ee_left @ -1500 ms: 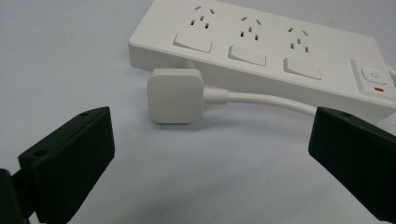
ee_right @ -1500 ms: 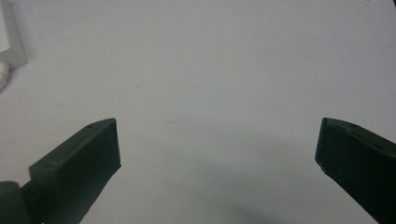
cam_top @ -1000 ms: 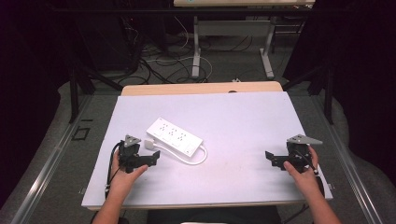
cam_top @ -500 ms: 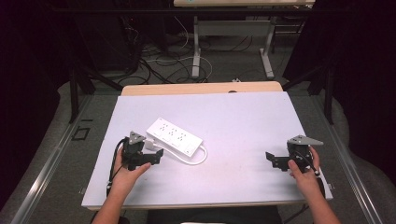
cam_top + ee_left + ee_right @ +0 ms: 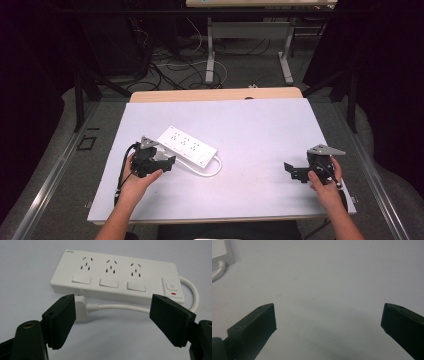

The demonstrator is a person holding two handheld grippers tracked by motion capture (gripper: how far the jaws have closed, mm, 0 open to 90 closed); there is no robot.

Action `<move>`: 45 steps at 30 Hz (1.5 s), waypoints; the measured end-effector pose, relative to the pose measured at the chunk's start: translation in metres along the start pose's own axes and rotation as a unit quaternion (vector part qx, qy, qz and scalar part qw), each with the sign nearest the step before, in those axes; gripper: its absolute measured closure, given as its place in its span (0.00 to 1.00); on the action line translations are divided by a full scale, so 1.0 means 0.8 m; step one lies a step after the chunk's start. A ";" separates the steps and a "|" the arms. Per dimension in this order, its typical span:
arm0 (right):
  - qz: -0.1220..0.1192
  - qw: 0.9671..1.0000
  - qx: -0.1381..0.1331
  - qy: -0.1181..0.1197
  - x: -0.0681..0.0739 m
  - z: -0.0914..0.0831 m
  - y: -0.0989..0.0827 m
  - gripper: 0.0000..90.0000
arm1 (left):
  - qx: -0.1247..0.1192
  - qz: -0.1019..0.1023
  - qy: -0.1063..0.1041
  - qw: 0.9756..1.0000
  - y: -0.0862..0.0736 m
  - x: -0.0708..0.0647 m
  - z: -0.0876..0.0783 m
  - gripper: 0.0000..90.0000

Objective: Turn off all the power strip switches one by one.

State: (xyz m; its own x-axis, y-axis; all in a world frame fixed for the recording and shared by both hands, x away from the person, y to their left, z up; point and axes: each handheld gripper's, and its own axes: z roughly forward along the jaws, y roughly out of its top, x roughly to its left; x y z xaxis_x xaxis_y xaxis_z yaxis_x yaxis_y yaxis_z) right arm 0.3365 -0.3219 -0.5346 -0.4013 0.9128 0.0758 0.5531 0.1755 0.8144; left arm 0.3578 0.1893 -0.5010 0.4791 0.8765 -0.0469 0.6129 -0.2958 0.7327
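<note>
Claws both gape wide and empty: left claw (image 5: pixel 167 163) beside power strip (image 5: pixel 187 146), right claw (image 5: pixel 292 171) well apart.

Power strip (image 5: pixel 187 146) and its cord (image 5: pixel 120 307) block the table's (image 5: pixel 260 130) left-centre.

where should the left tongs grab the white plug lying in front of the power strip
Grip the plug across its flat head, coming from the near side, where the left tongs already point. It lies flat on the table just in front of the power strip, with its cord running off to one side. The strip blocks the far side, so a low approach probably suits best.
</note>
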 end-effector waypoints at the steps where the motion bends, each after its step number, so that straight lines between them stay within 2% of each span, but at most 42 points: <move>1: 0.000 1.000 0.000 0.000 0.000 0.000 0.000 0.00 | 0.000 0.000 0.000 1.000 0.000 0.000 0.000 0.29; 2: 0.000 1.000 0.000 0.000 0.000 0.001 0.000 0.00 | 0.006 0.006 -0.010 1.000 0.004 -0.001 0.000 0.31; 5: 0.000 1.000 0.001 0.001 0.000 0.001 -0.001 0.00 | 0.006 0.003 -0.015 1.000 0.008 -0.004 0.001 0.32; 7: 0.000 1.000 0.003 0.002 0.000 0.001 -0.001 0.00 | 0.012 0.007 -0.021 1.000 0.012 -0.005 0.001 0.34; 8: -0.002 1.000 0.004 0.001 -0.001 0.002 -0.001 0.00 | 0.010 -0.003 -0.027 1.000 0.016 -0.009 0.002 0.36; 12: -0.001 1.000 0.005 -0.001 0.000 0.002 -0.001 0.00 | 0.018 0.012 -0.020 1.000 0.022 -0.012 0.001 0.42; 14: -0.002 1.000 0.005 0.004 -0.001 0.003 -0.002 0.00 | 0.015 0.011 -0.023 1.000 0.025 -0.014 0.002 0.45; 15: -0.001 1.000 0.005 0.004 -0.001 0.003 -0.002 0.00 | 0.020 -0.001 -0.033 0.999 0.028 -0.018 0.003 0.47; 22: -0.004 1.000 0.008 0.005 0.000 0.004 -0.002 0.00 | 0.031 -0.001 -0.049 0.998 0.038 -0.029 0.010 0.48; 26: -0.002 1.000 0.009 0.006 -0.001 0.004 -0.003 0.00 | 0.031 0.012 -0.050 0.998 0.044 -0.036 0.016 0.48; 30: -0.005 1.000 0.008 0.007 -0.002 0.004 -0.003 0.00 | 0.037 0.007 -0.060 0.997 0.048 -0.042 0.020 0.51; 34: -0.006 1.000 0.008 0.007 -0.001 0.004 -0.003 0.00 | 0.039 0.006 -0.060 0.997 0.051 -0.047 0.025 0.52; 38: -0.003 1.000 0.009 0.007 -0.001 0.004 -0.003 0.00 | 0.050 0.008 -0.062 0.997 0.056 -0.049 0.028 0.58; 40: -0.003 1.000 0.009 0.007 -0.001 0.004 -0.003 0.00 | 0.048 0.001 -0.064 0.997 0.056 -0.052 0.030 0.62; 42: -0.003 1.000 0.009 0.007 -0.001 0.004 -0.003 0.00 | 0.054 0.003 -0.067 0.996 0.057 -0.053 0.033 0.65; 44: -0.003 1.000 0.009 0.008 -0.001 0.005 -0.003 0.00 | 0.054 -0.010 -0.074 0.996 0.057 -0.055 0.036 0.69; 45: -0.003 1.000 0.009 0.008 -0.001 0.005 -0.003 0.00 | 0.058 -0.007 -0.073 0.996 0.058 -0.055 0.037 0.72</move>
State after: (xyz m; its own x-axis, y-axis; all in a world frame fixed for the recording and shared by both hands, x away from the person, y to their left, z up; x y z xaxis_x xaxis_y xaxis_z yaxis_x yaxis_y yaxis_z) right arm 0.3381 -0.3215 -0.5389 -0.4162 0.9057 0.0809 0.5643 0.1875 0.8040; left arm 0.3835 0.1255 -0.4851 0.5511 0.8189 -0.1605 0.6842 -0.3334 0.6486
